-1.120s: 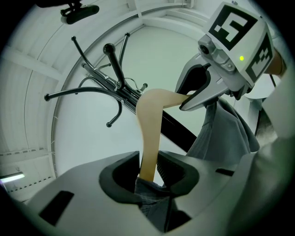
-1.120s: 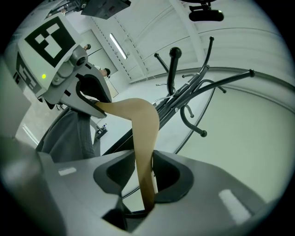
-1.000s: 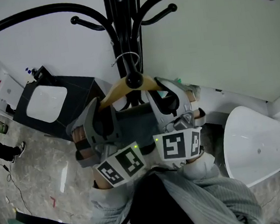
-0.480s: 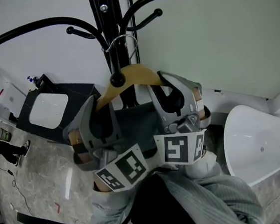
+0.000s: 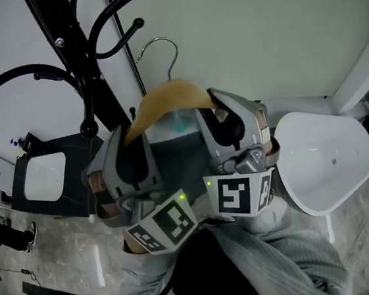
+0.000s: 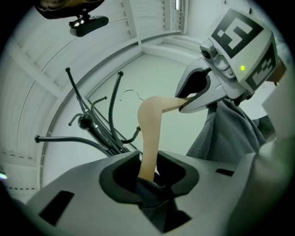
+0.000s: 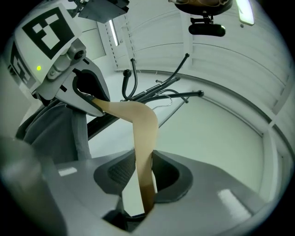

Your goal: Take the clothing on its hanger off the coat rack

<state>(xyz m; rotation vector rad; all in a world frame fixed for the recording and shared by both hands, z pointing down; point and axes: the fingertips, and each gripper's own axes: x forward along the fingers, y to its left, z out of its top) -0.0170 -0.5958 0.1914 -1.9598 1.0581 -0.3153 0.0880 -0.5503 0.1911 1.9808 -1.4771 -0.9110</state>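
Observation:
A wooden hanger [image 5: 166, 99] with a grey garment [image 5: 179, 157] draped on it is held up between both grippers. Its wire hook [image 5: 172, 52] hangs free in the air, to the right of the black coat rack [image 5: 72, 64] and apart from it. My left gripper [image 5: 132, 149] is shut on the hanger's left arm [image 6: 150, 133], with cloth bunched in the jaws. My right gripper [image 5: 225, 122] is shut on the right arm [image 7: 143, 138]. In the left gripper view the rack [image 6: 97, 133] stands behind the hanger. The right gripper view shows the rack [image 7: 156, 90] further back.
A white round chair [image 5: 325, 160] stands at the right, close to my right gripper. A dark cabinet with a white tray [image 5: 39, 180] sits low on the left beside the rack. The pale wall is right behind the hanger.
The hanger's hook has come off the rack's arm. The hanger with the garment now sits to the right of the rack, which has slid left in the head view.

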